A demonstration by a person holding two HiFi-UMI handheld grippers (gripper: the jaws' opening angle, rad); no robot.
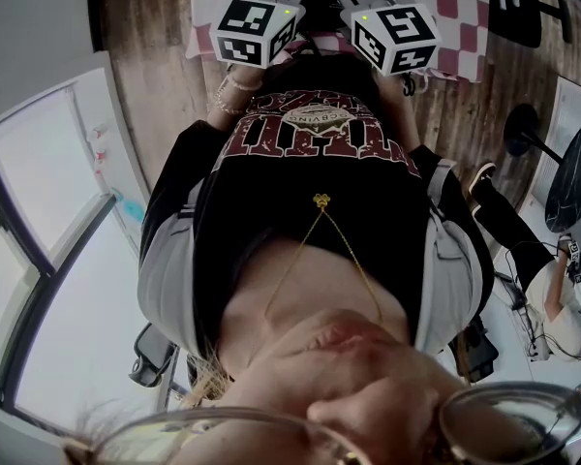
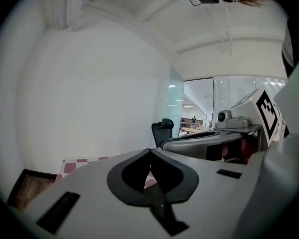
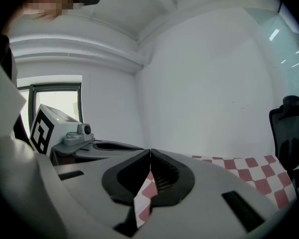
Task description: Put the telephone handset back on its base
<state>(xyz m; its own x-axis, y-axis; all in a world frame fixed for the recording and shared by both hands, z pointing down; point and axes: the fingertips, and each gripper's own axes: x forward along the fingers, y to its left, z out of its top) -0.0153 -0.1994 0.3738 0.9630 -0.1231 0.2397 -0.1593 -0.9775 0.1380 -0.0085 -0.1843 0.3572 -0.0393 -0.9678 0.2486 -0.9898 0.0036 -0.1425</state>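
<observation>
- White wall [image 2: 89, 108] fills both gripper views, and a red-and-white checked cloth [image 3: 249, 168] runs along the lower right of the right gripper view.
- On my head view, wooden floor [image 1: 155, 76] at upper left, with that cloth at the top edge.
- Left gripper [image 2: 150, 151]: jaws closed tip to tip with nothing between them; its marker cube [image 1: 254, 29] sits at top centre.
- Right gripper [image 3: 150, 151]: jaws closed too and empty, with only cloth showing behind the pads; its marker cube [image 1: 395, 37] sits beside the other.
- Both sit side by side in front of the person's black shirt [image 1: 310, 163].
- Black office chair [image 2: 163, 129] mid-frame, beyond the left jaws.
- Telephone handset and base: none of my views shows them, so I can't place them.
</observation>
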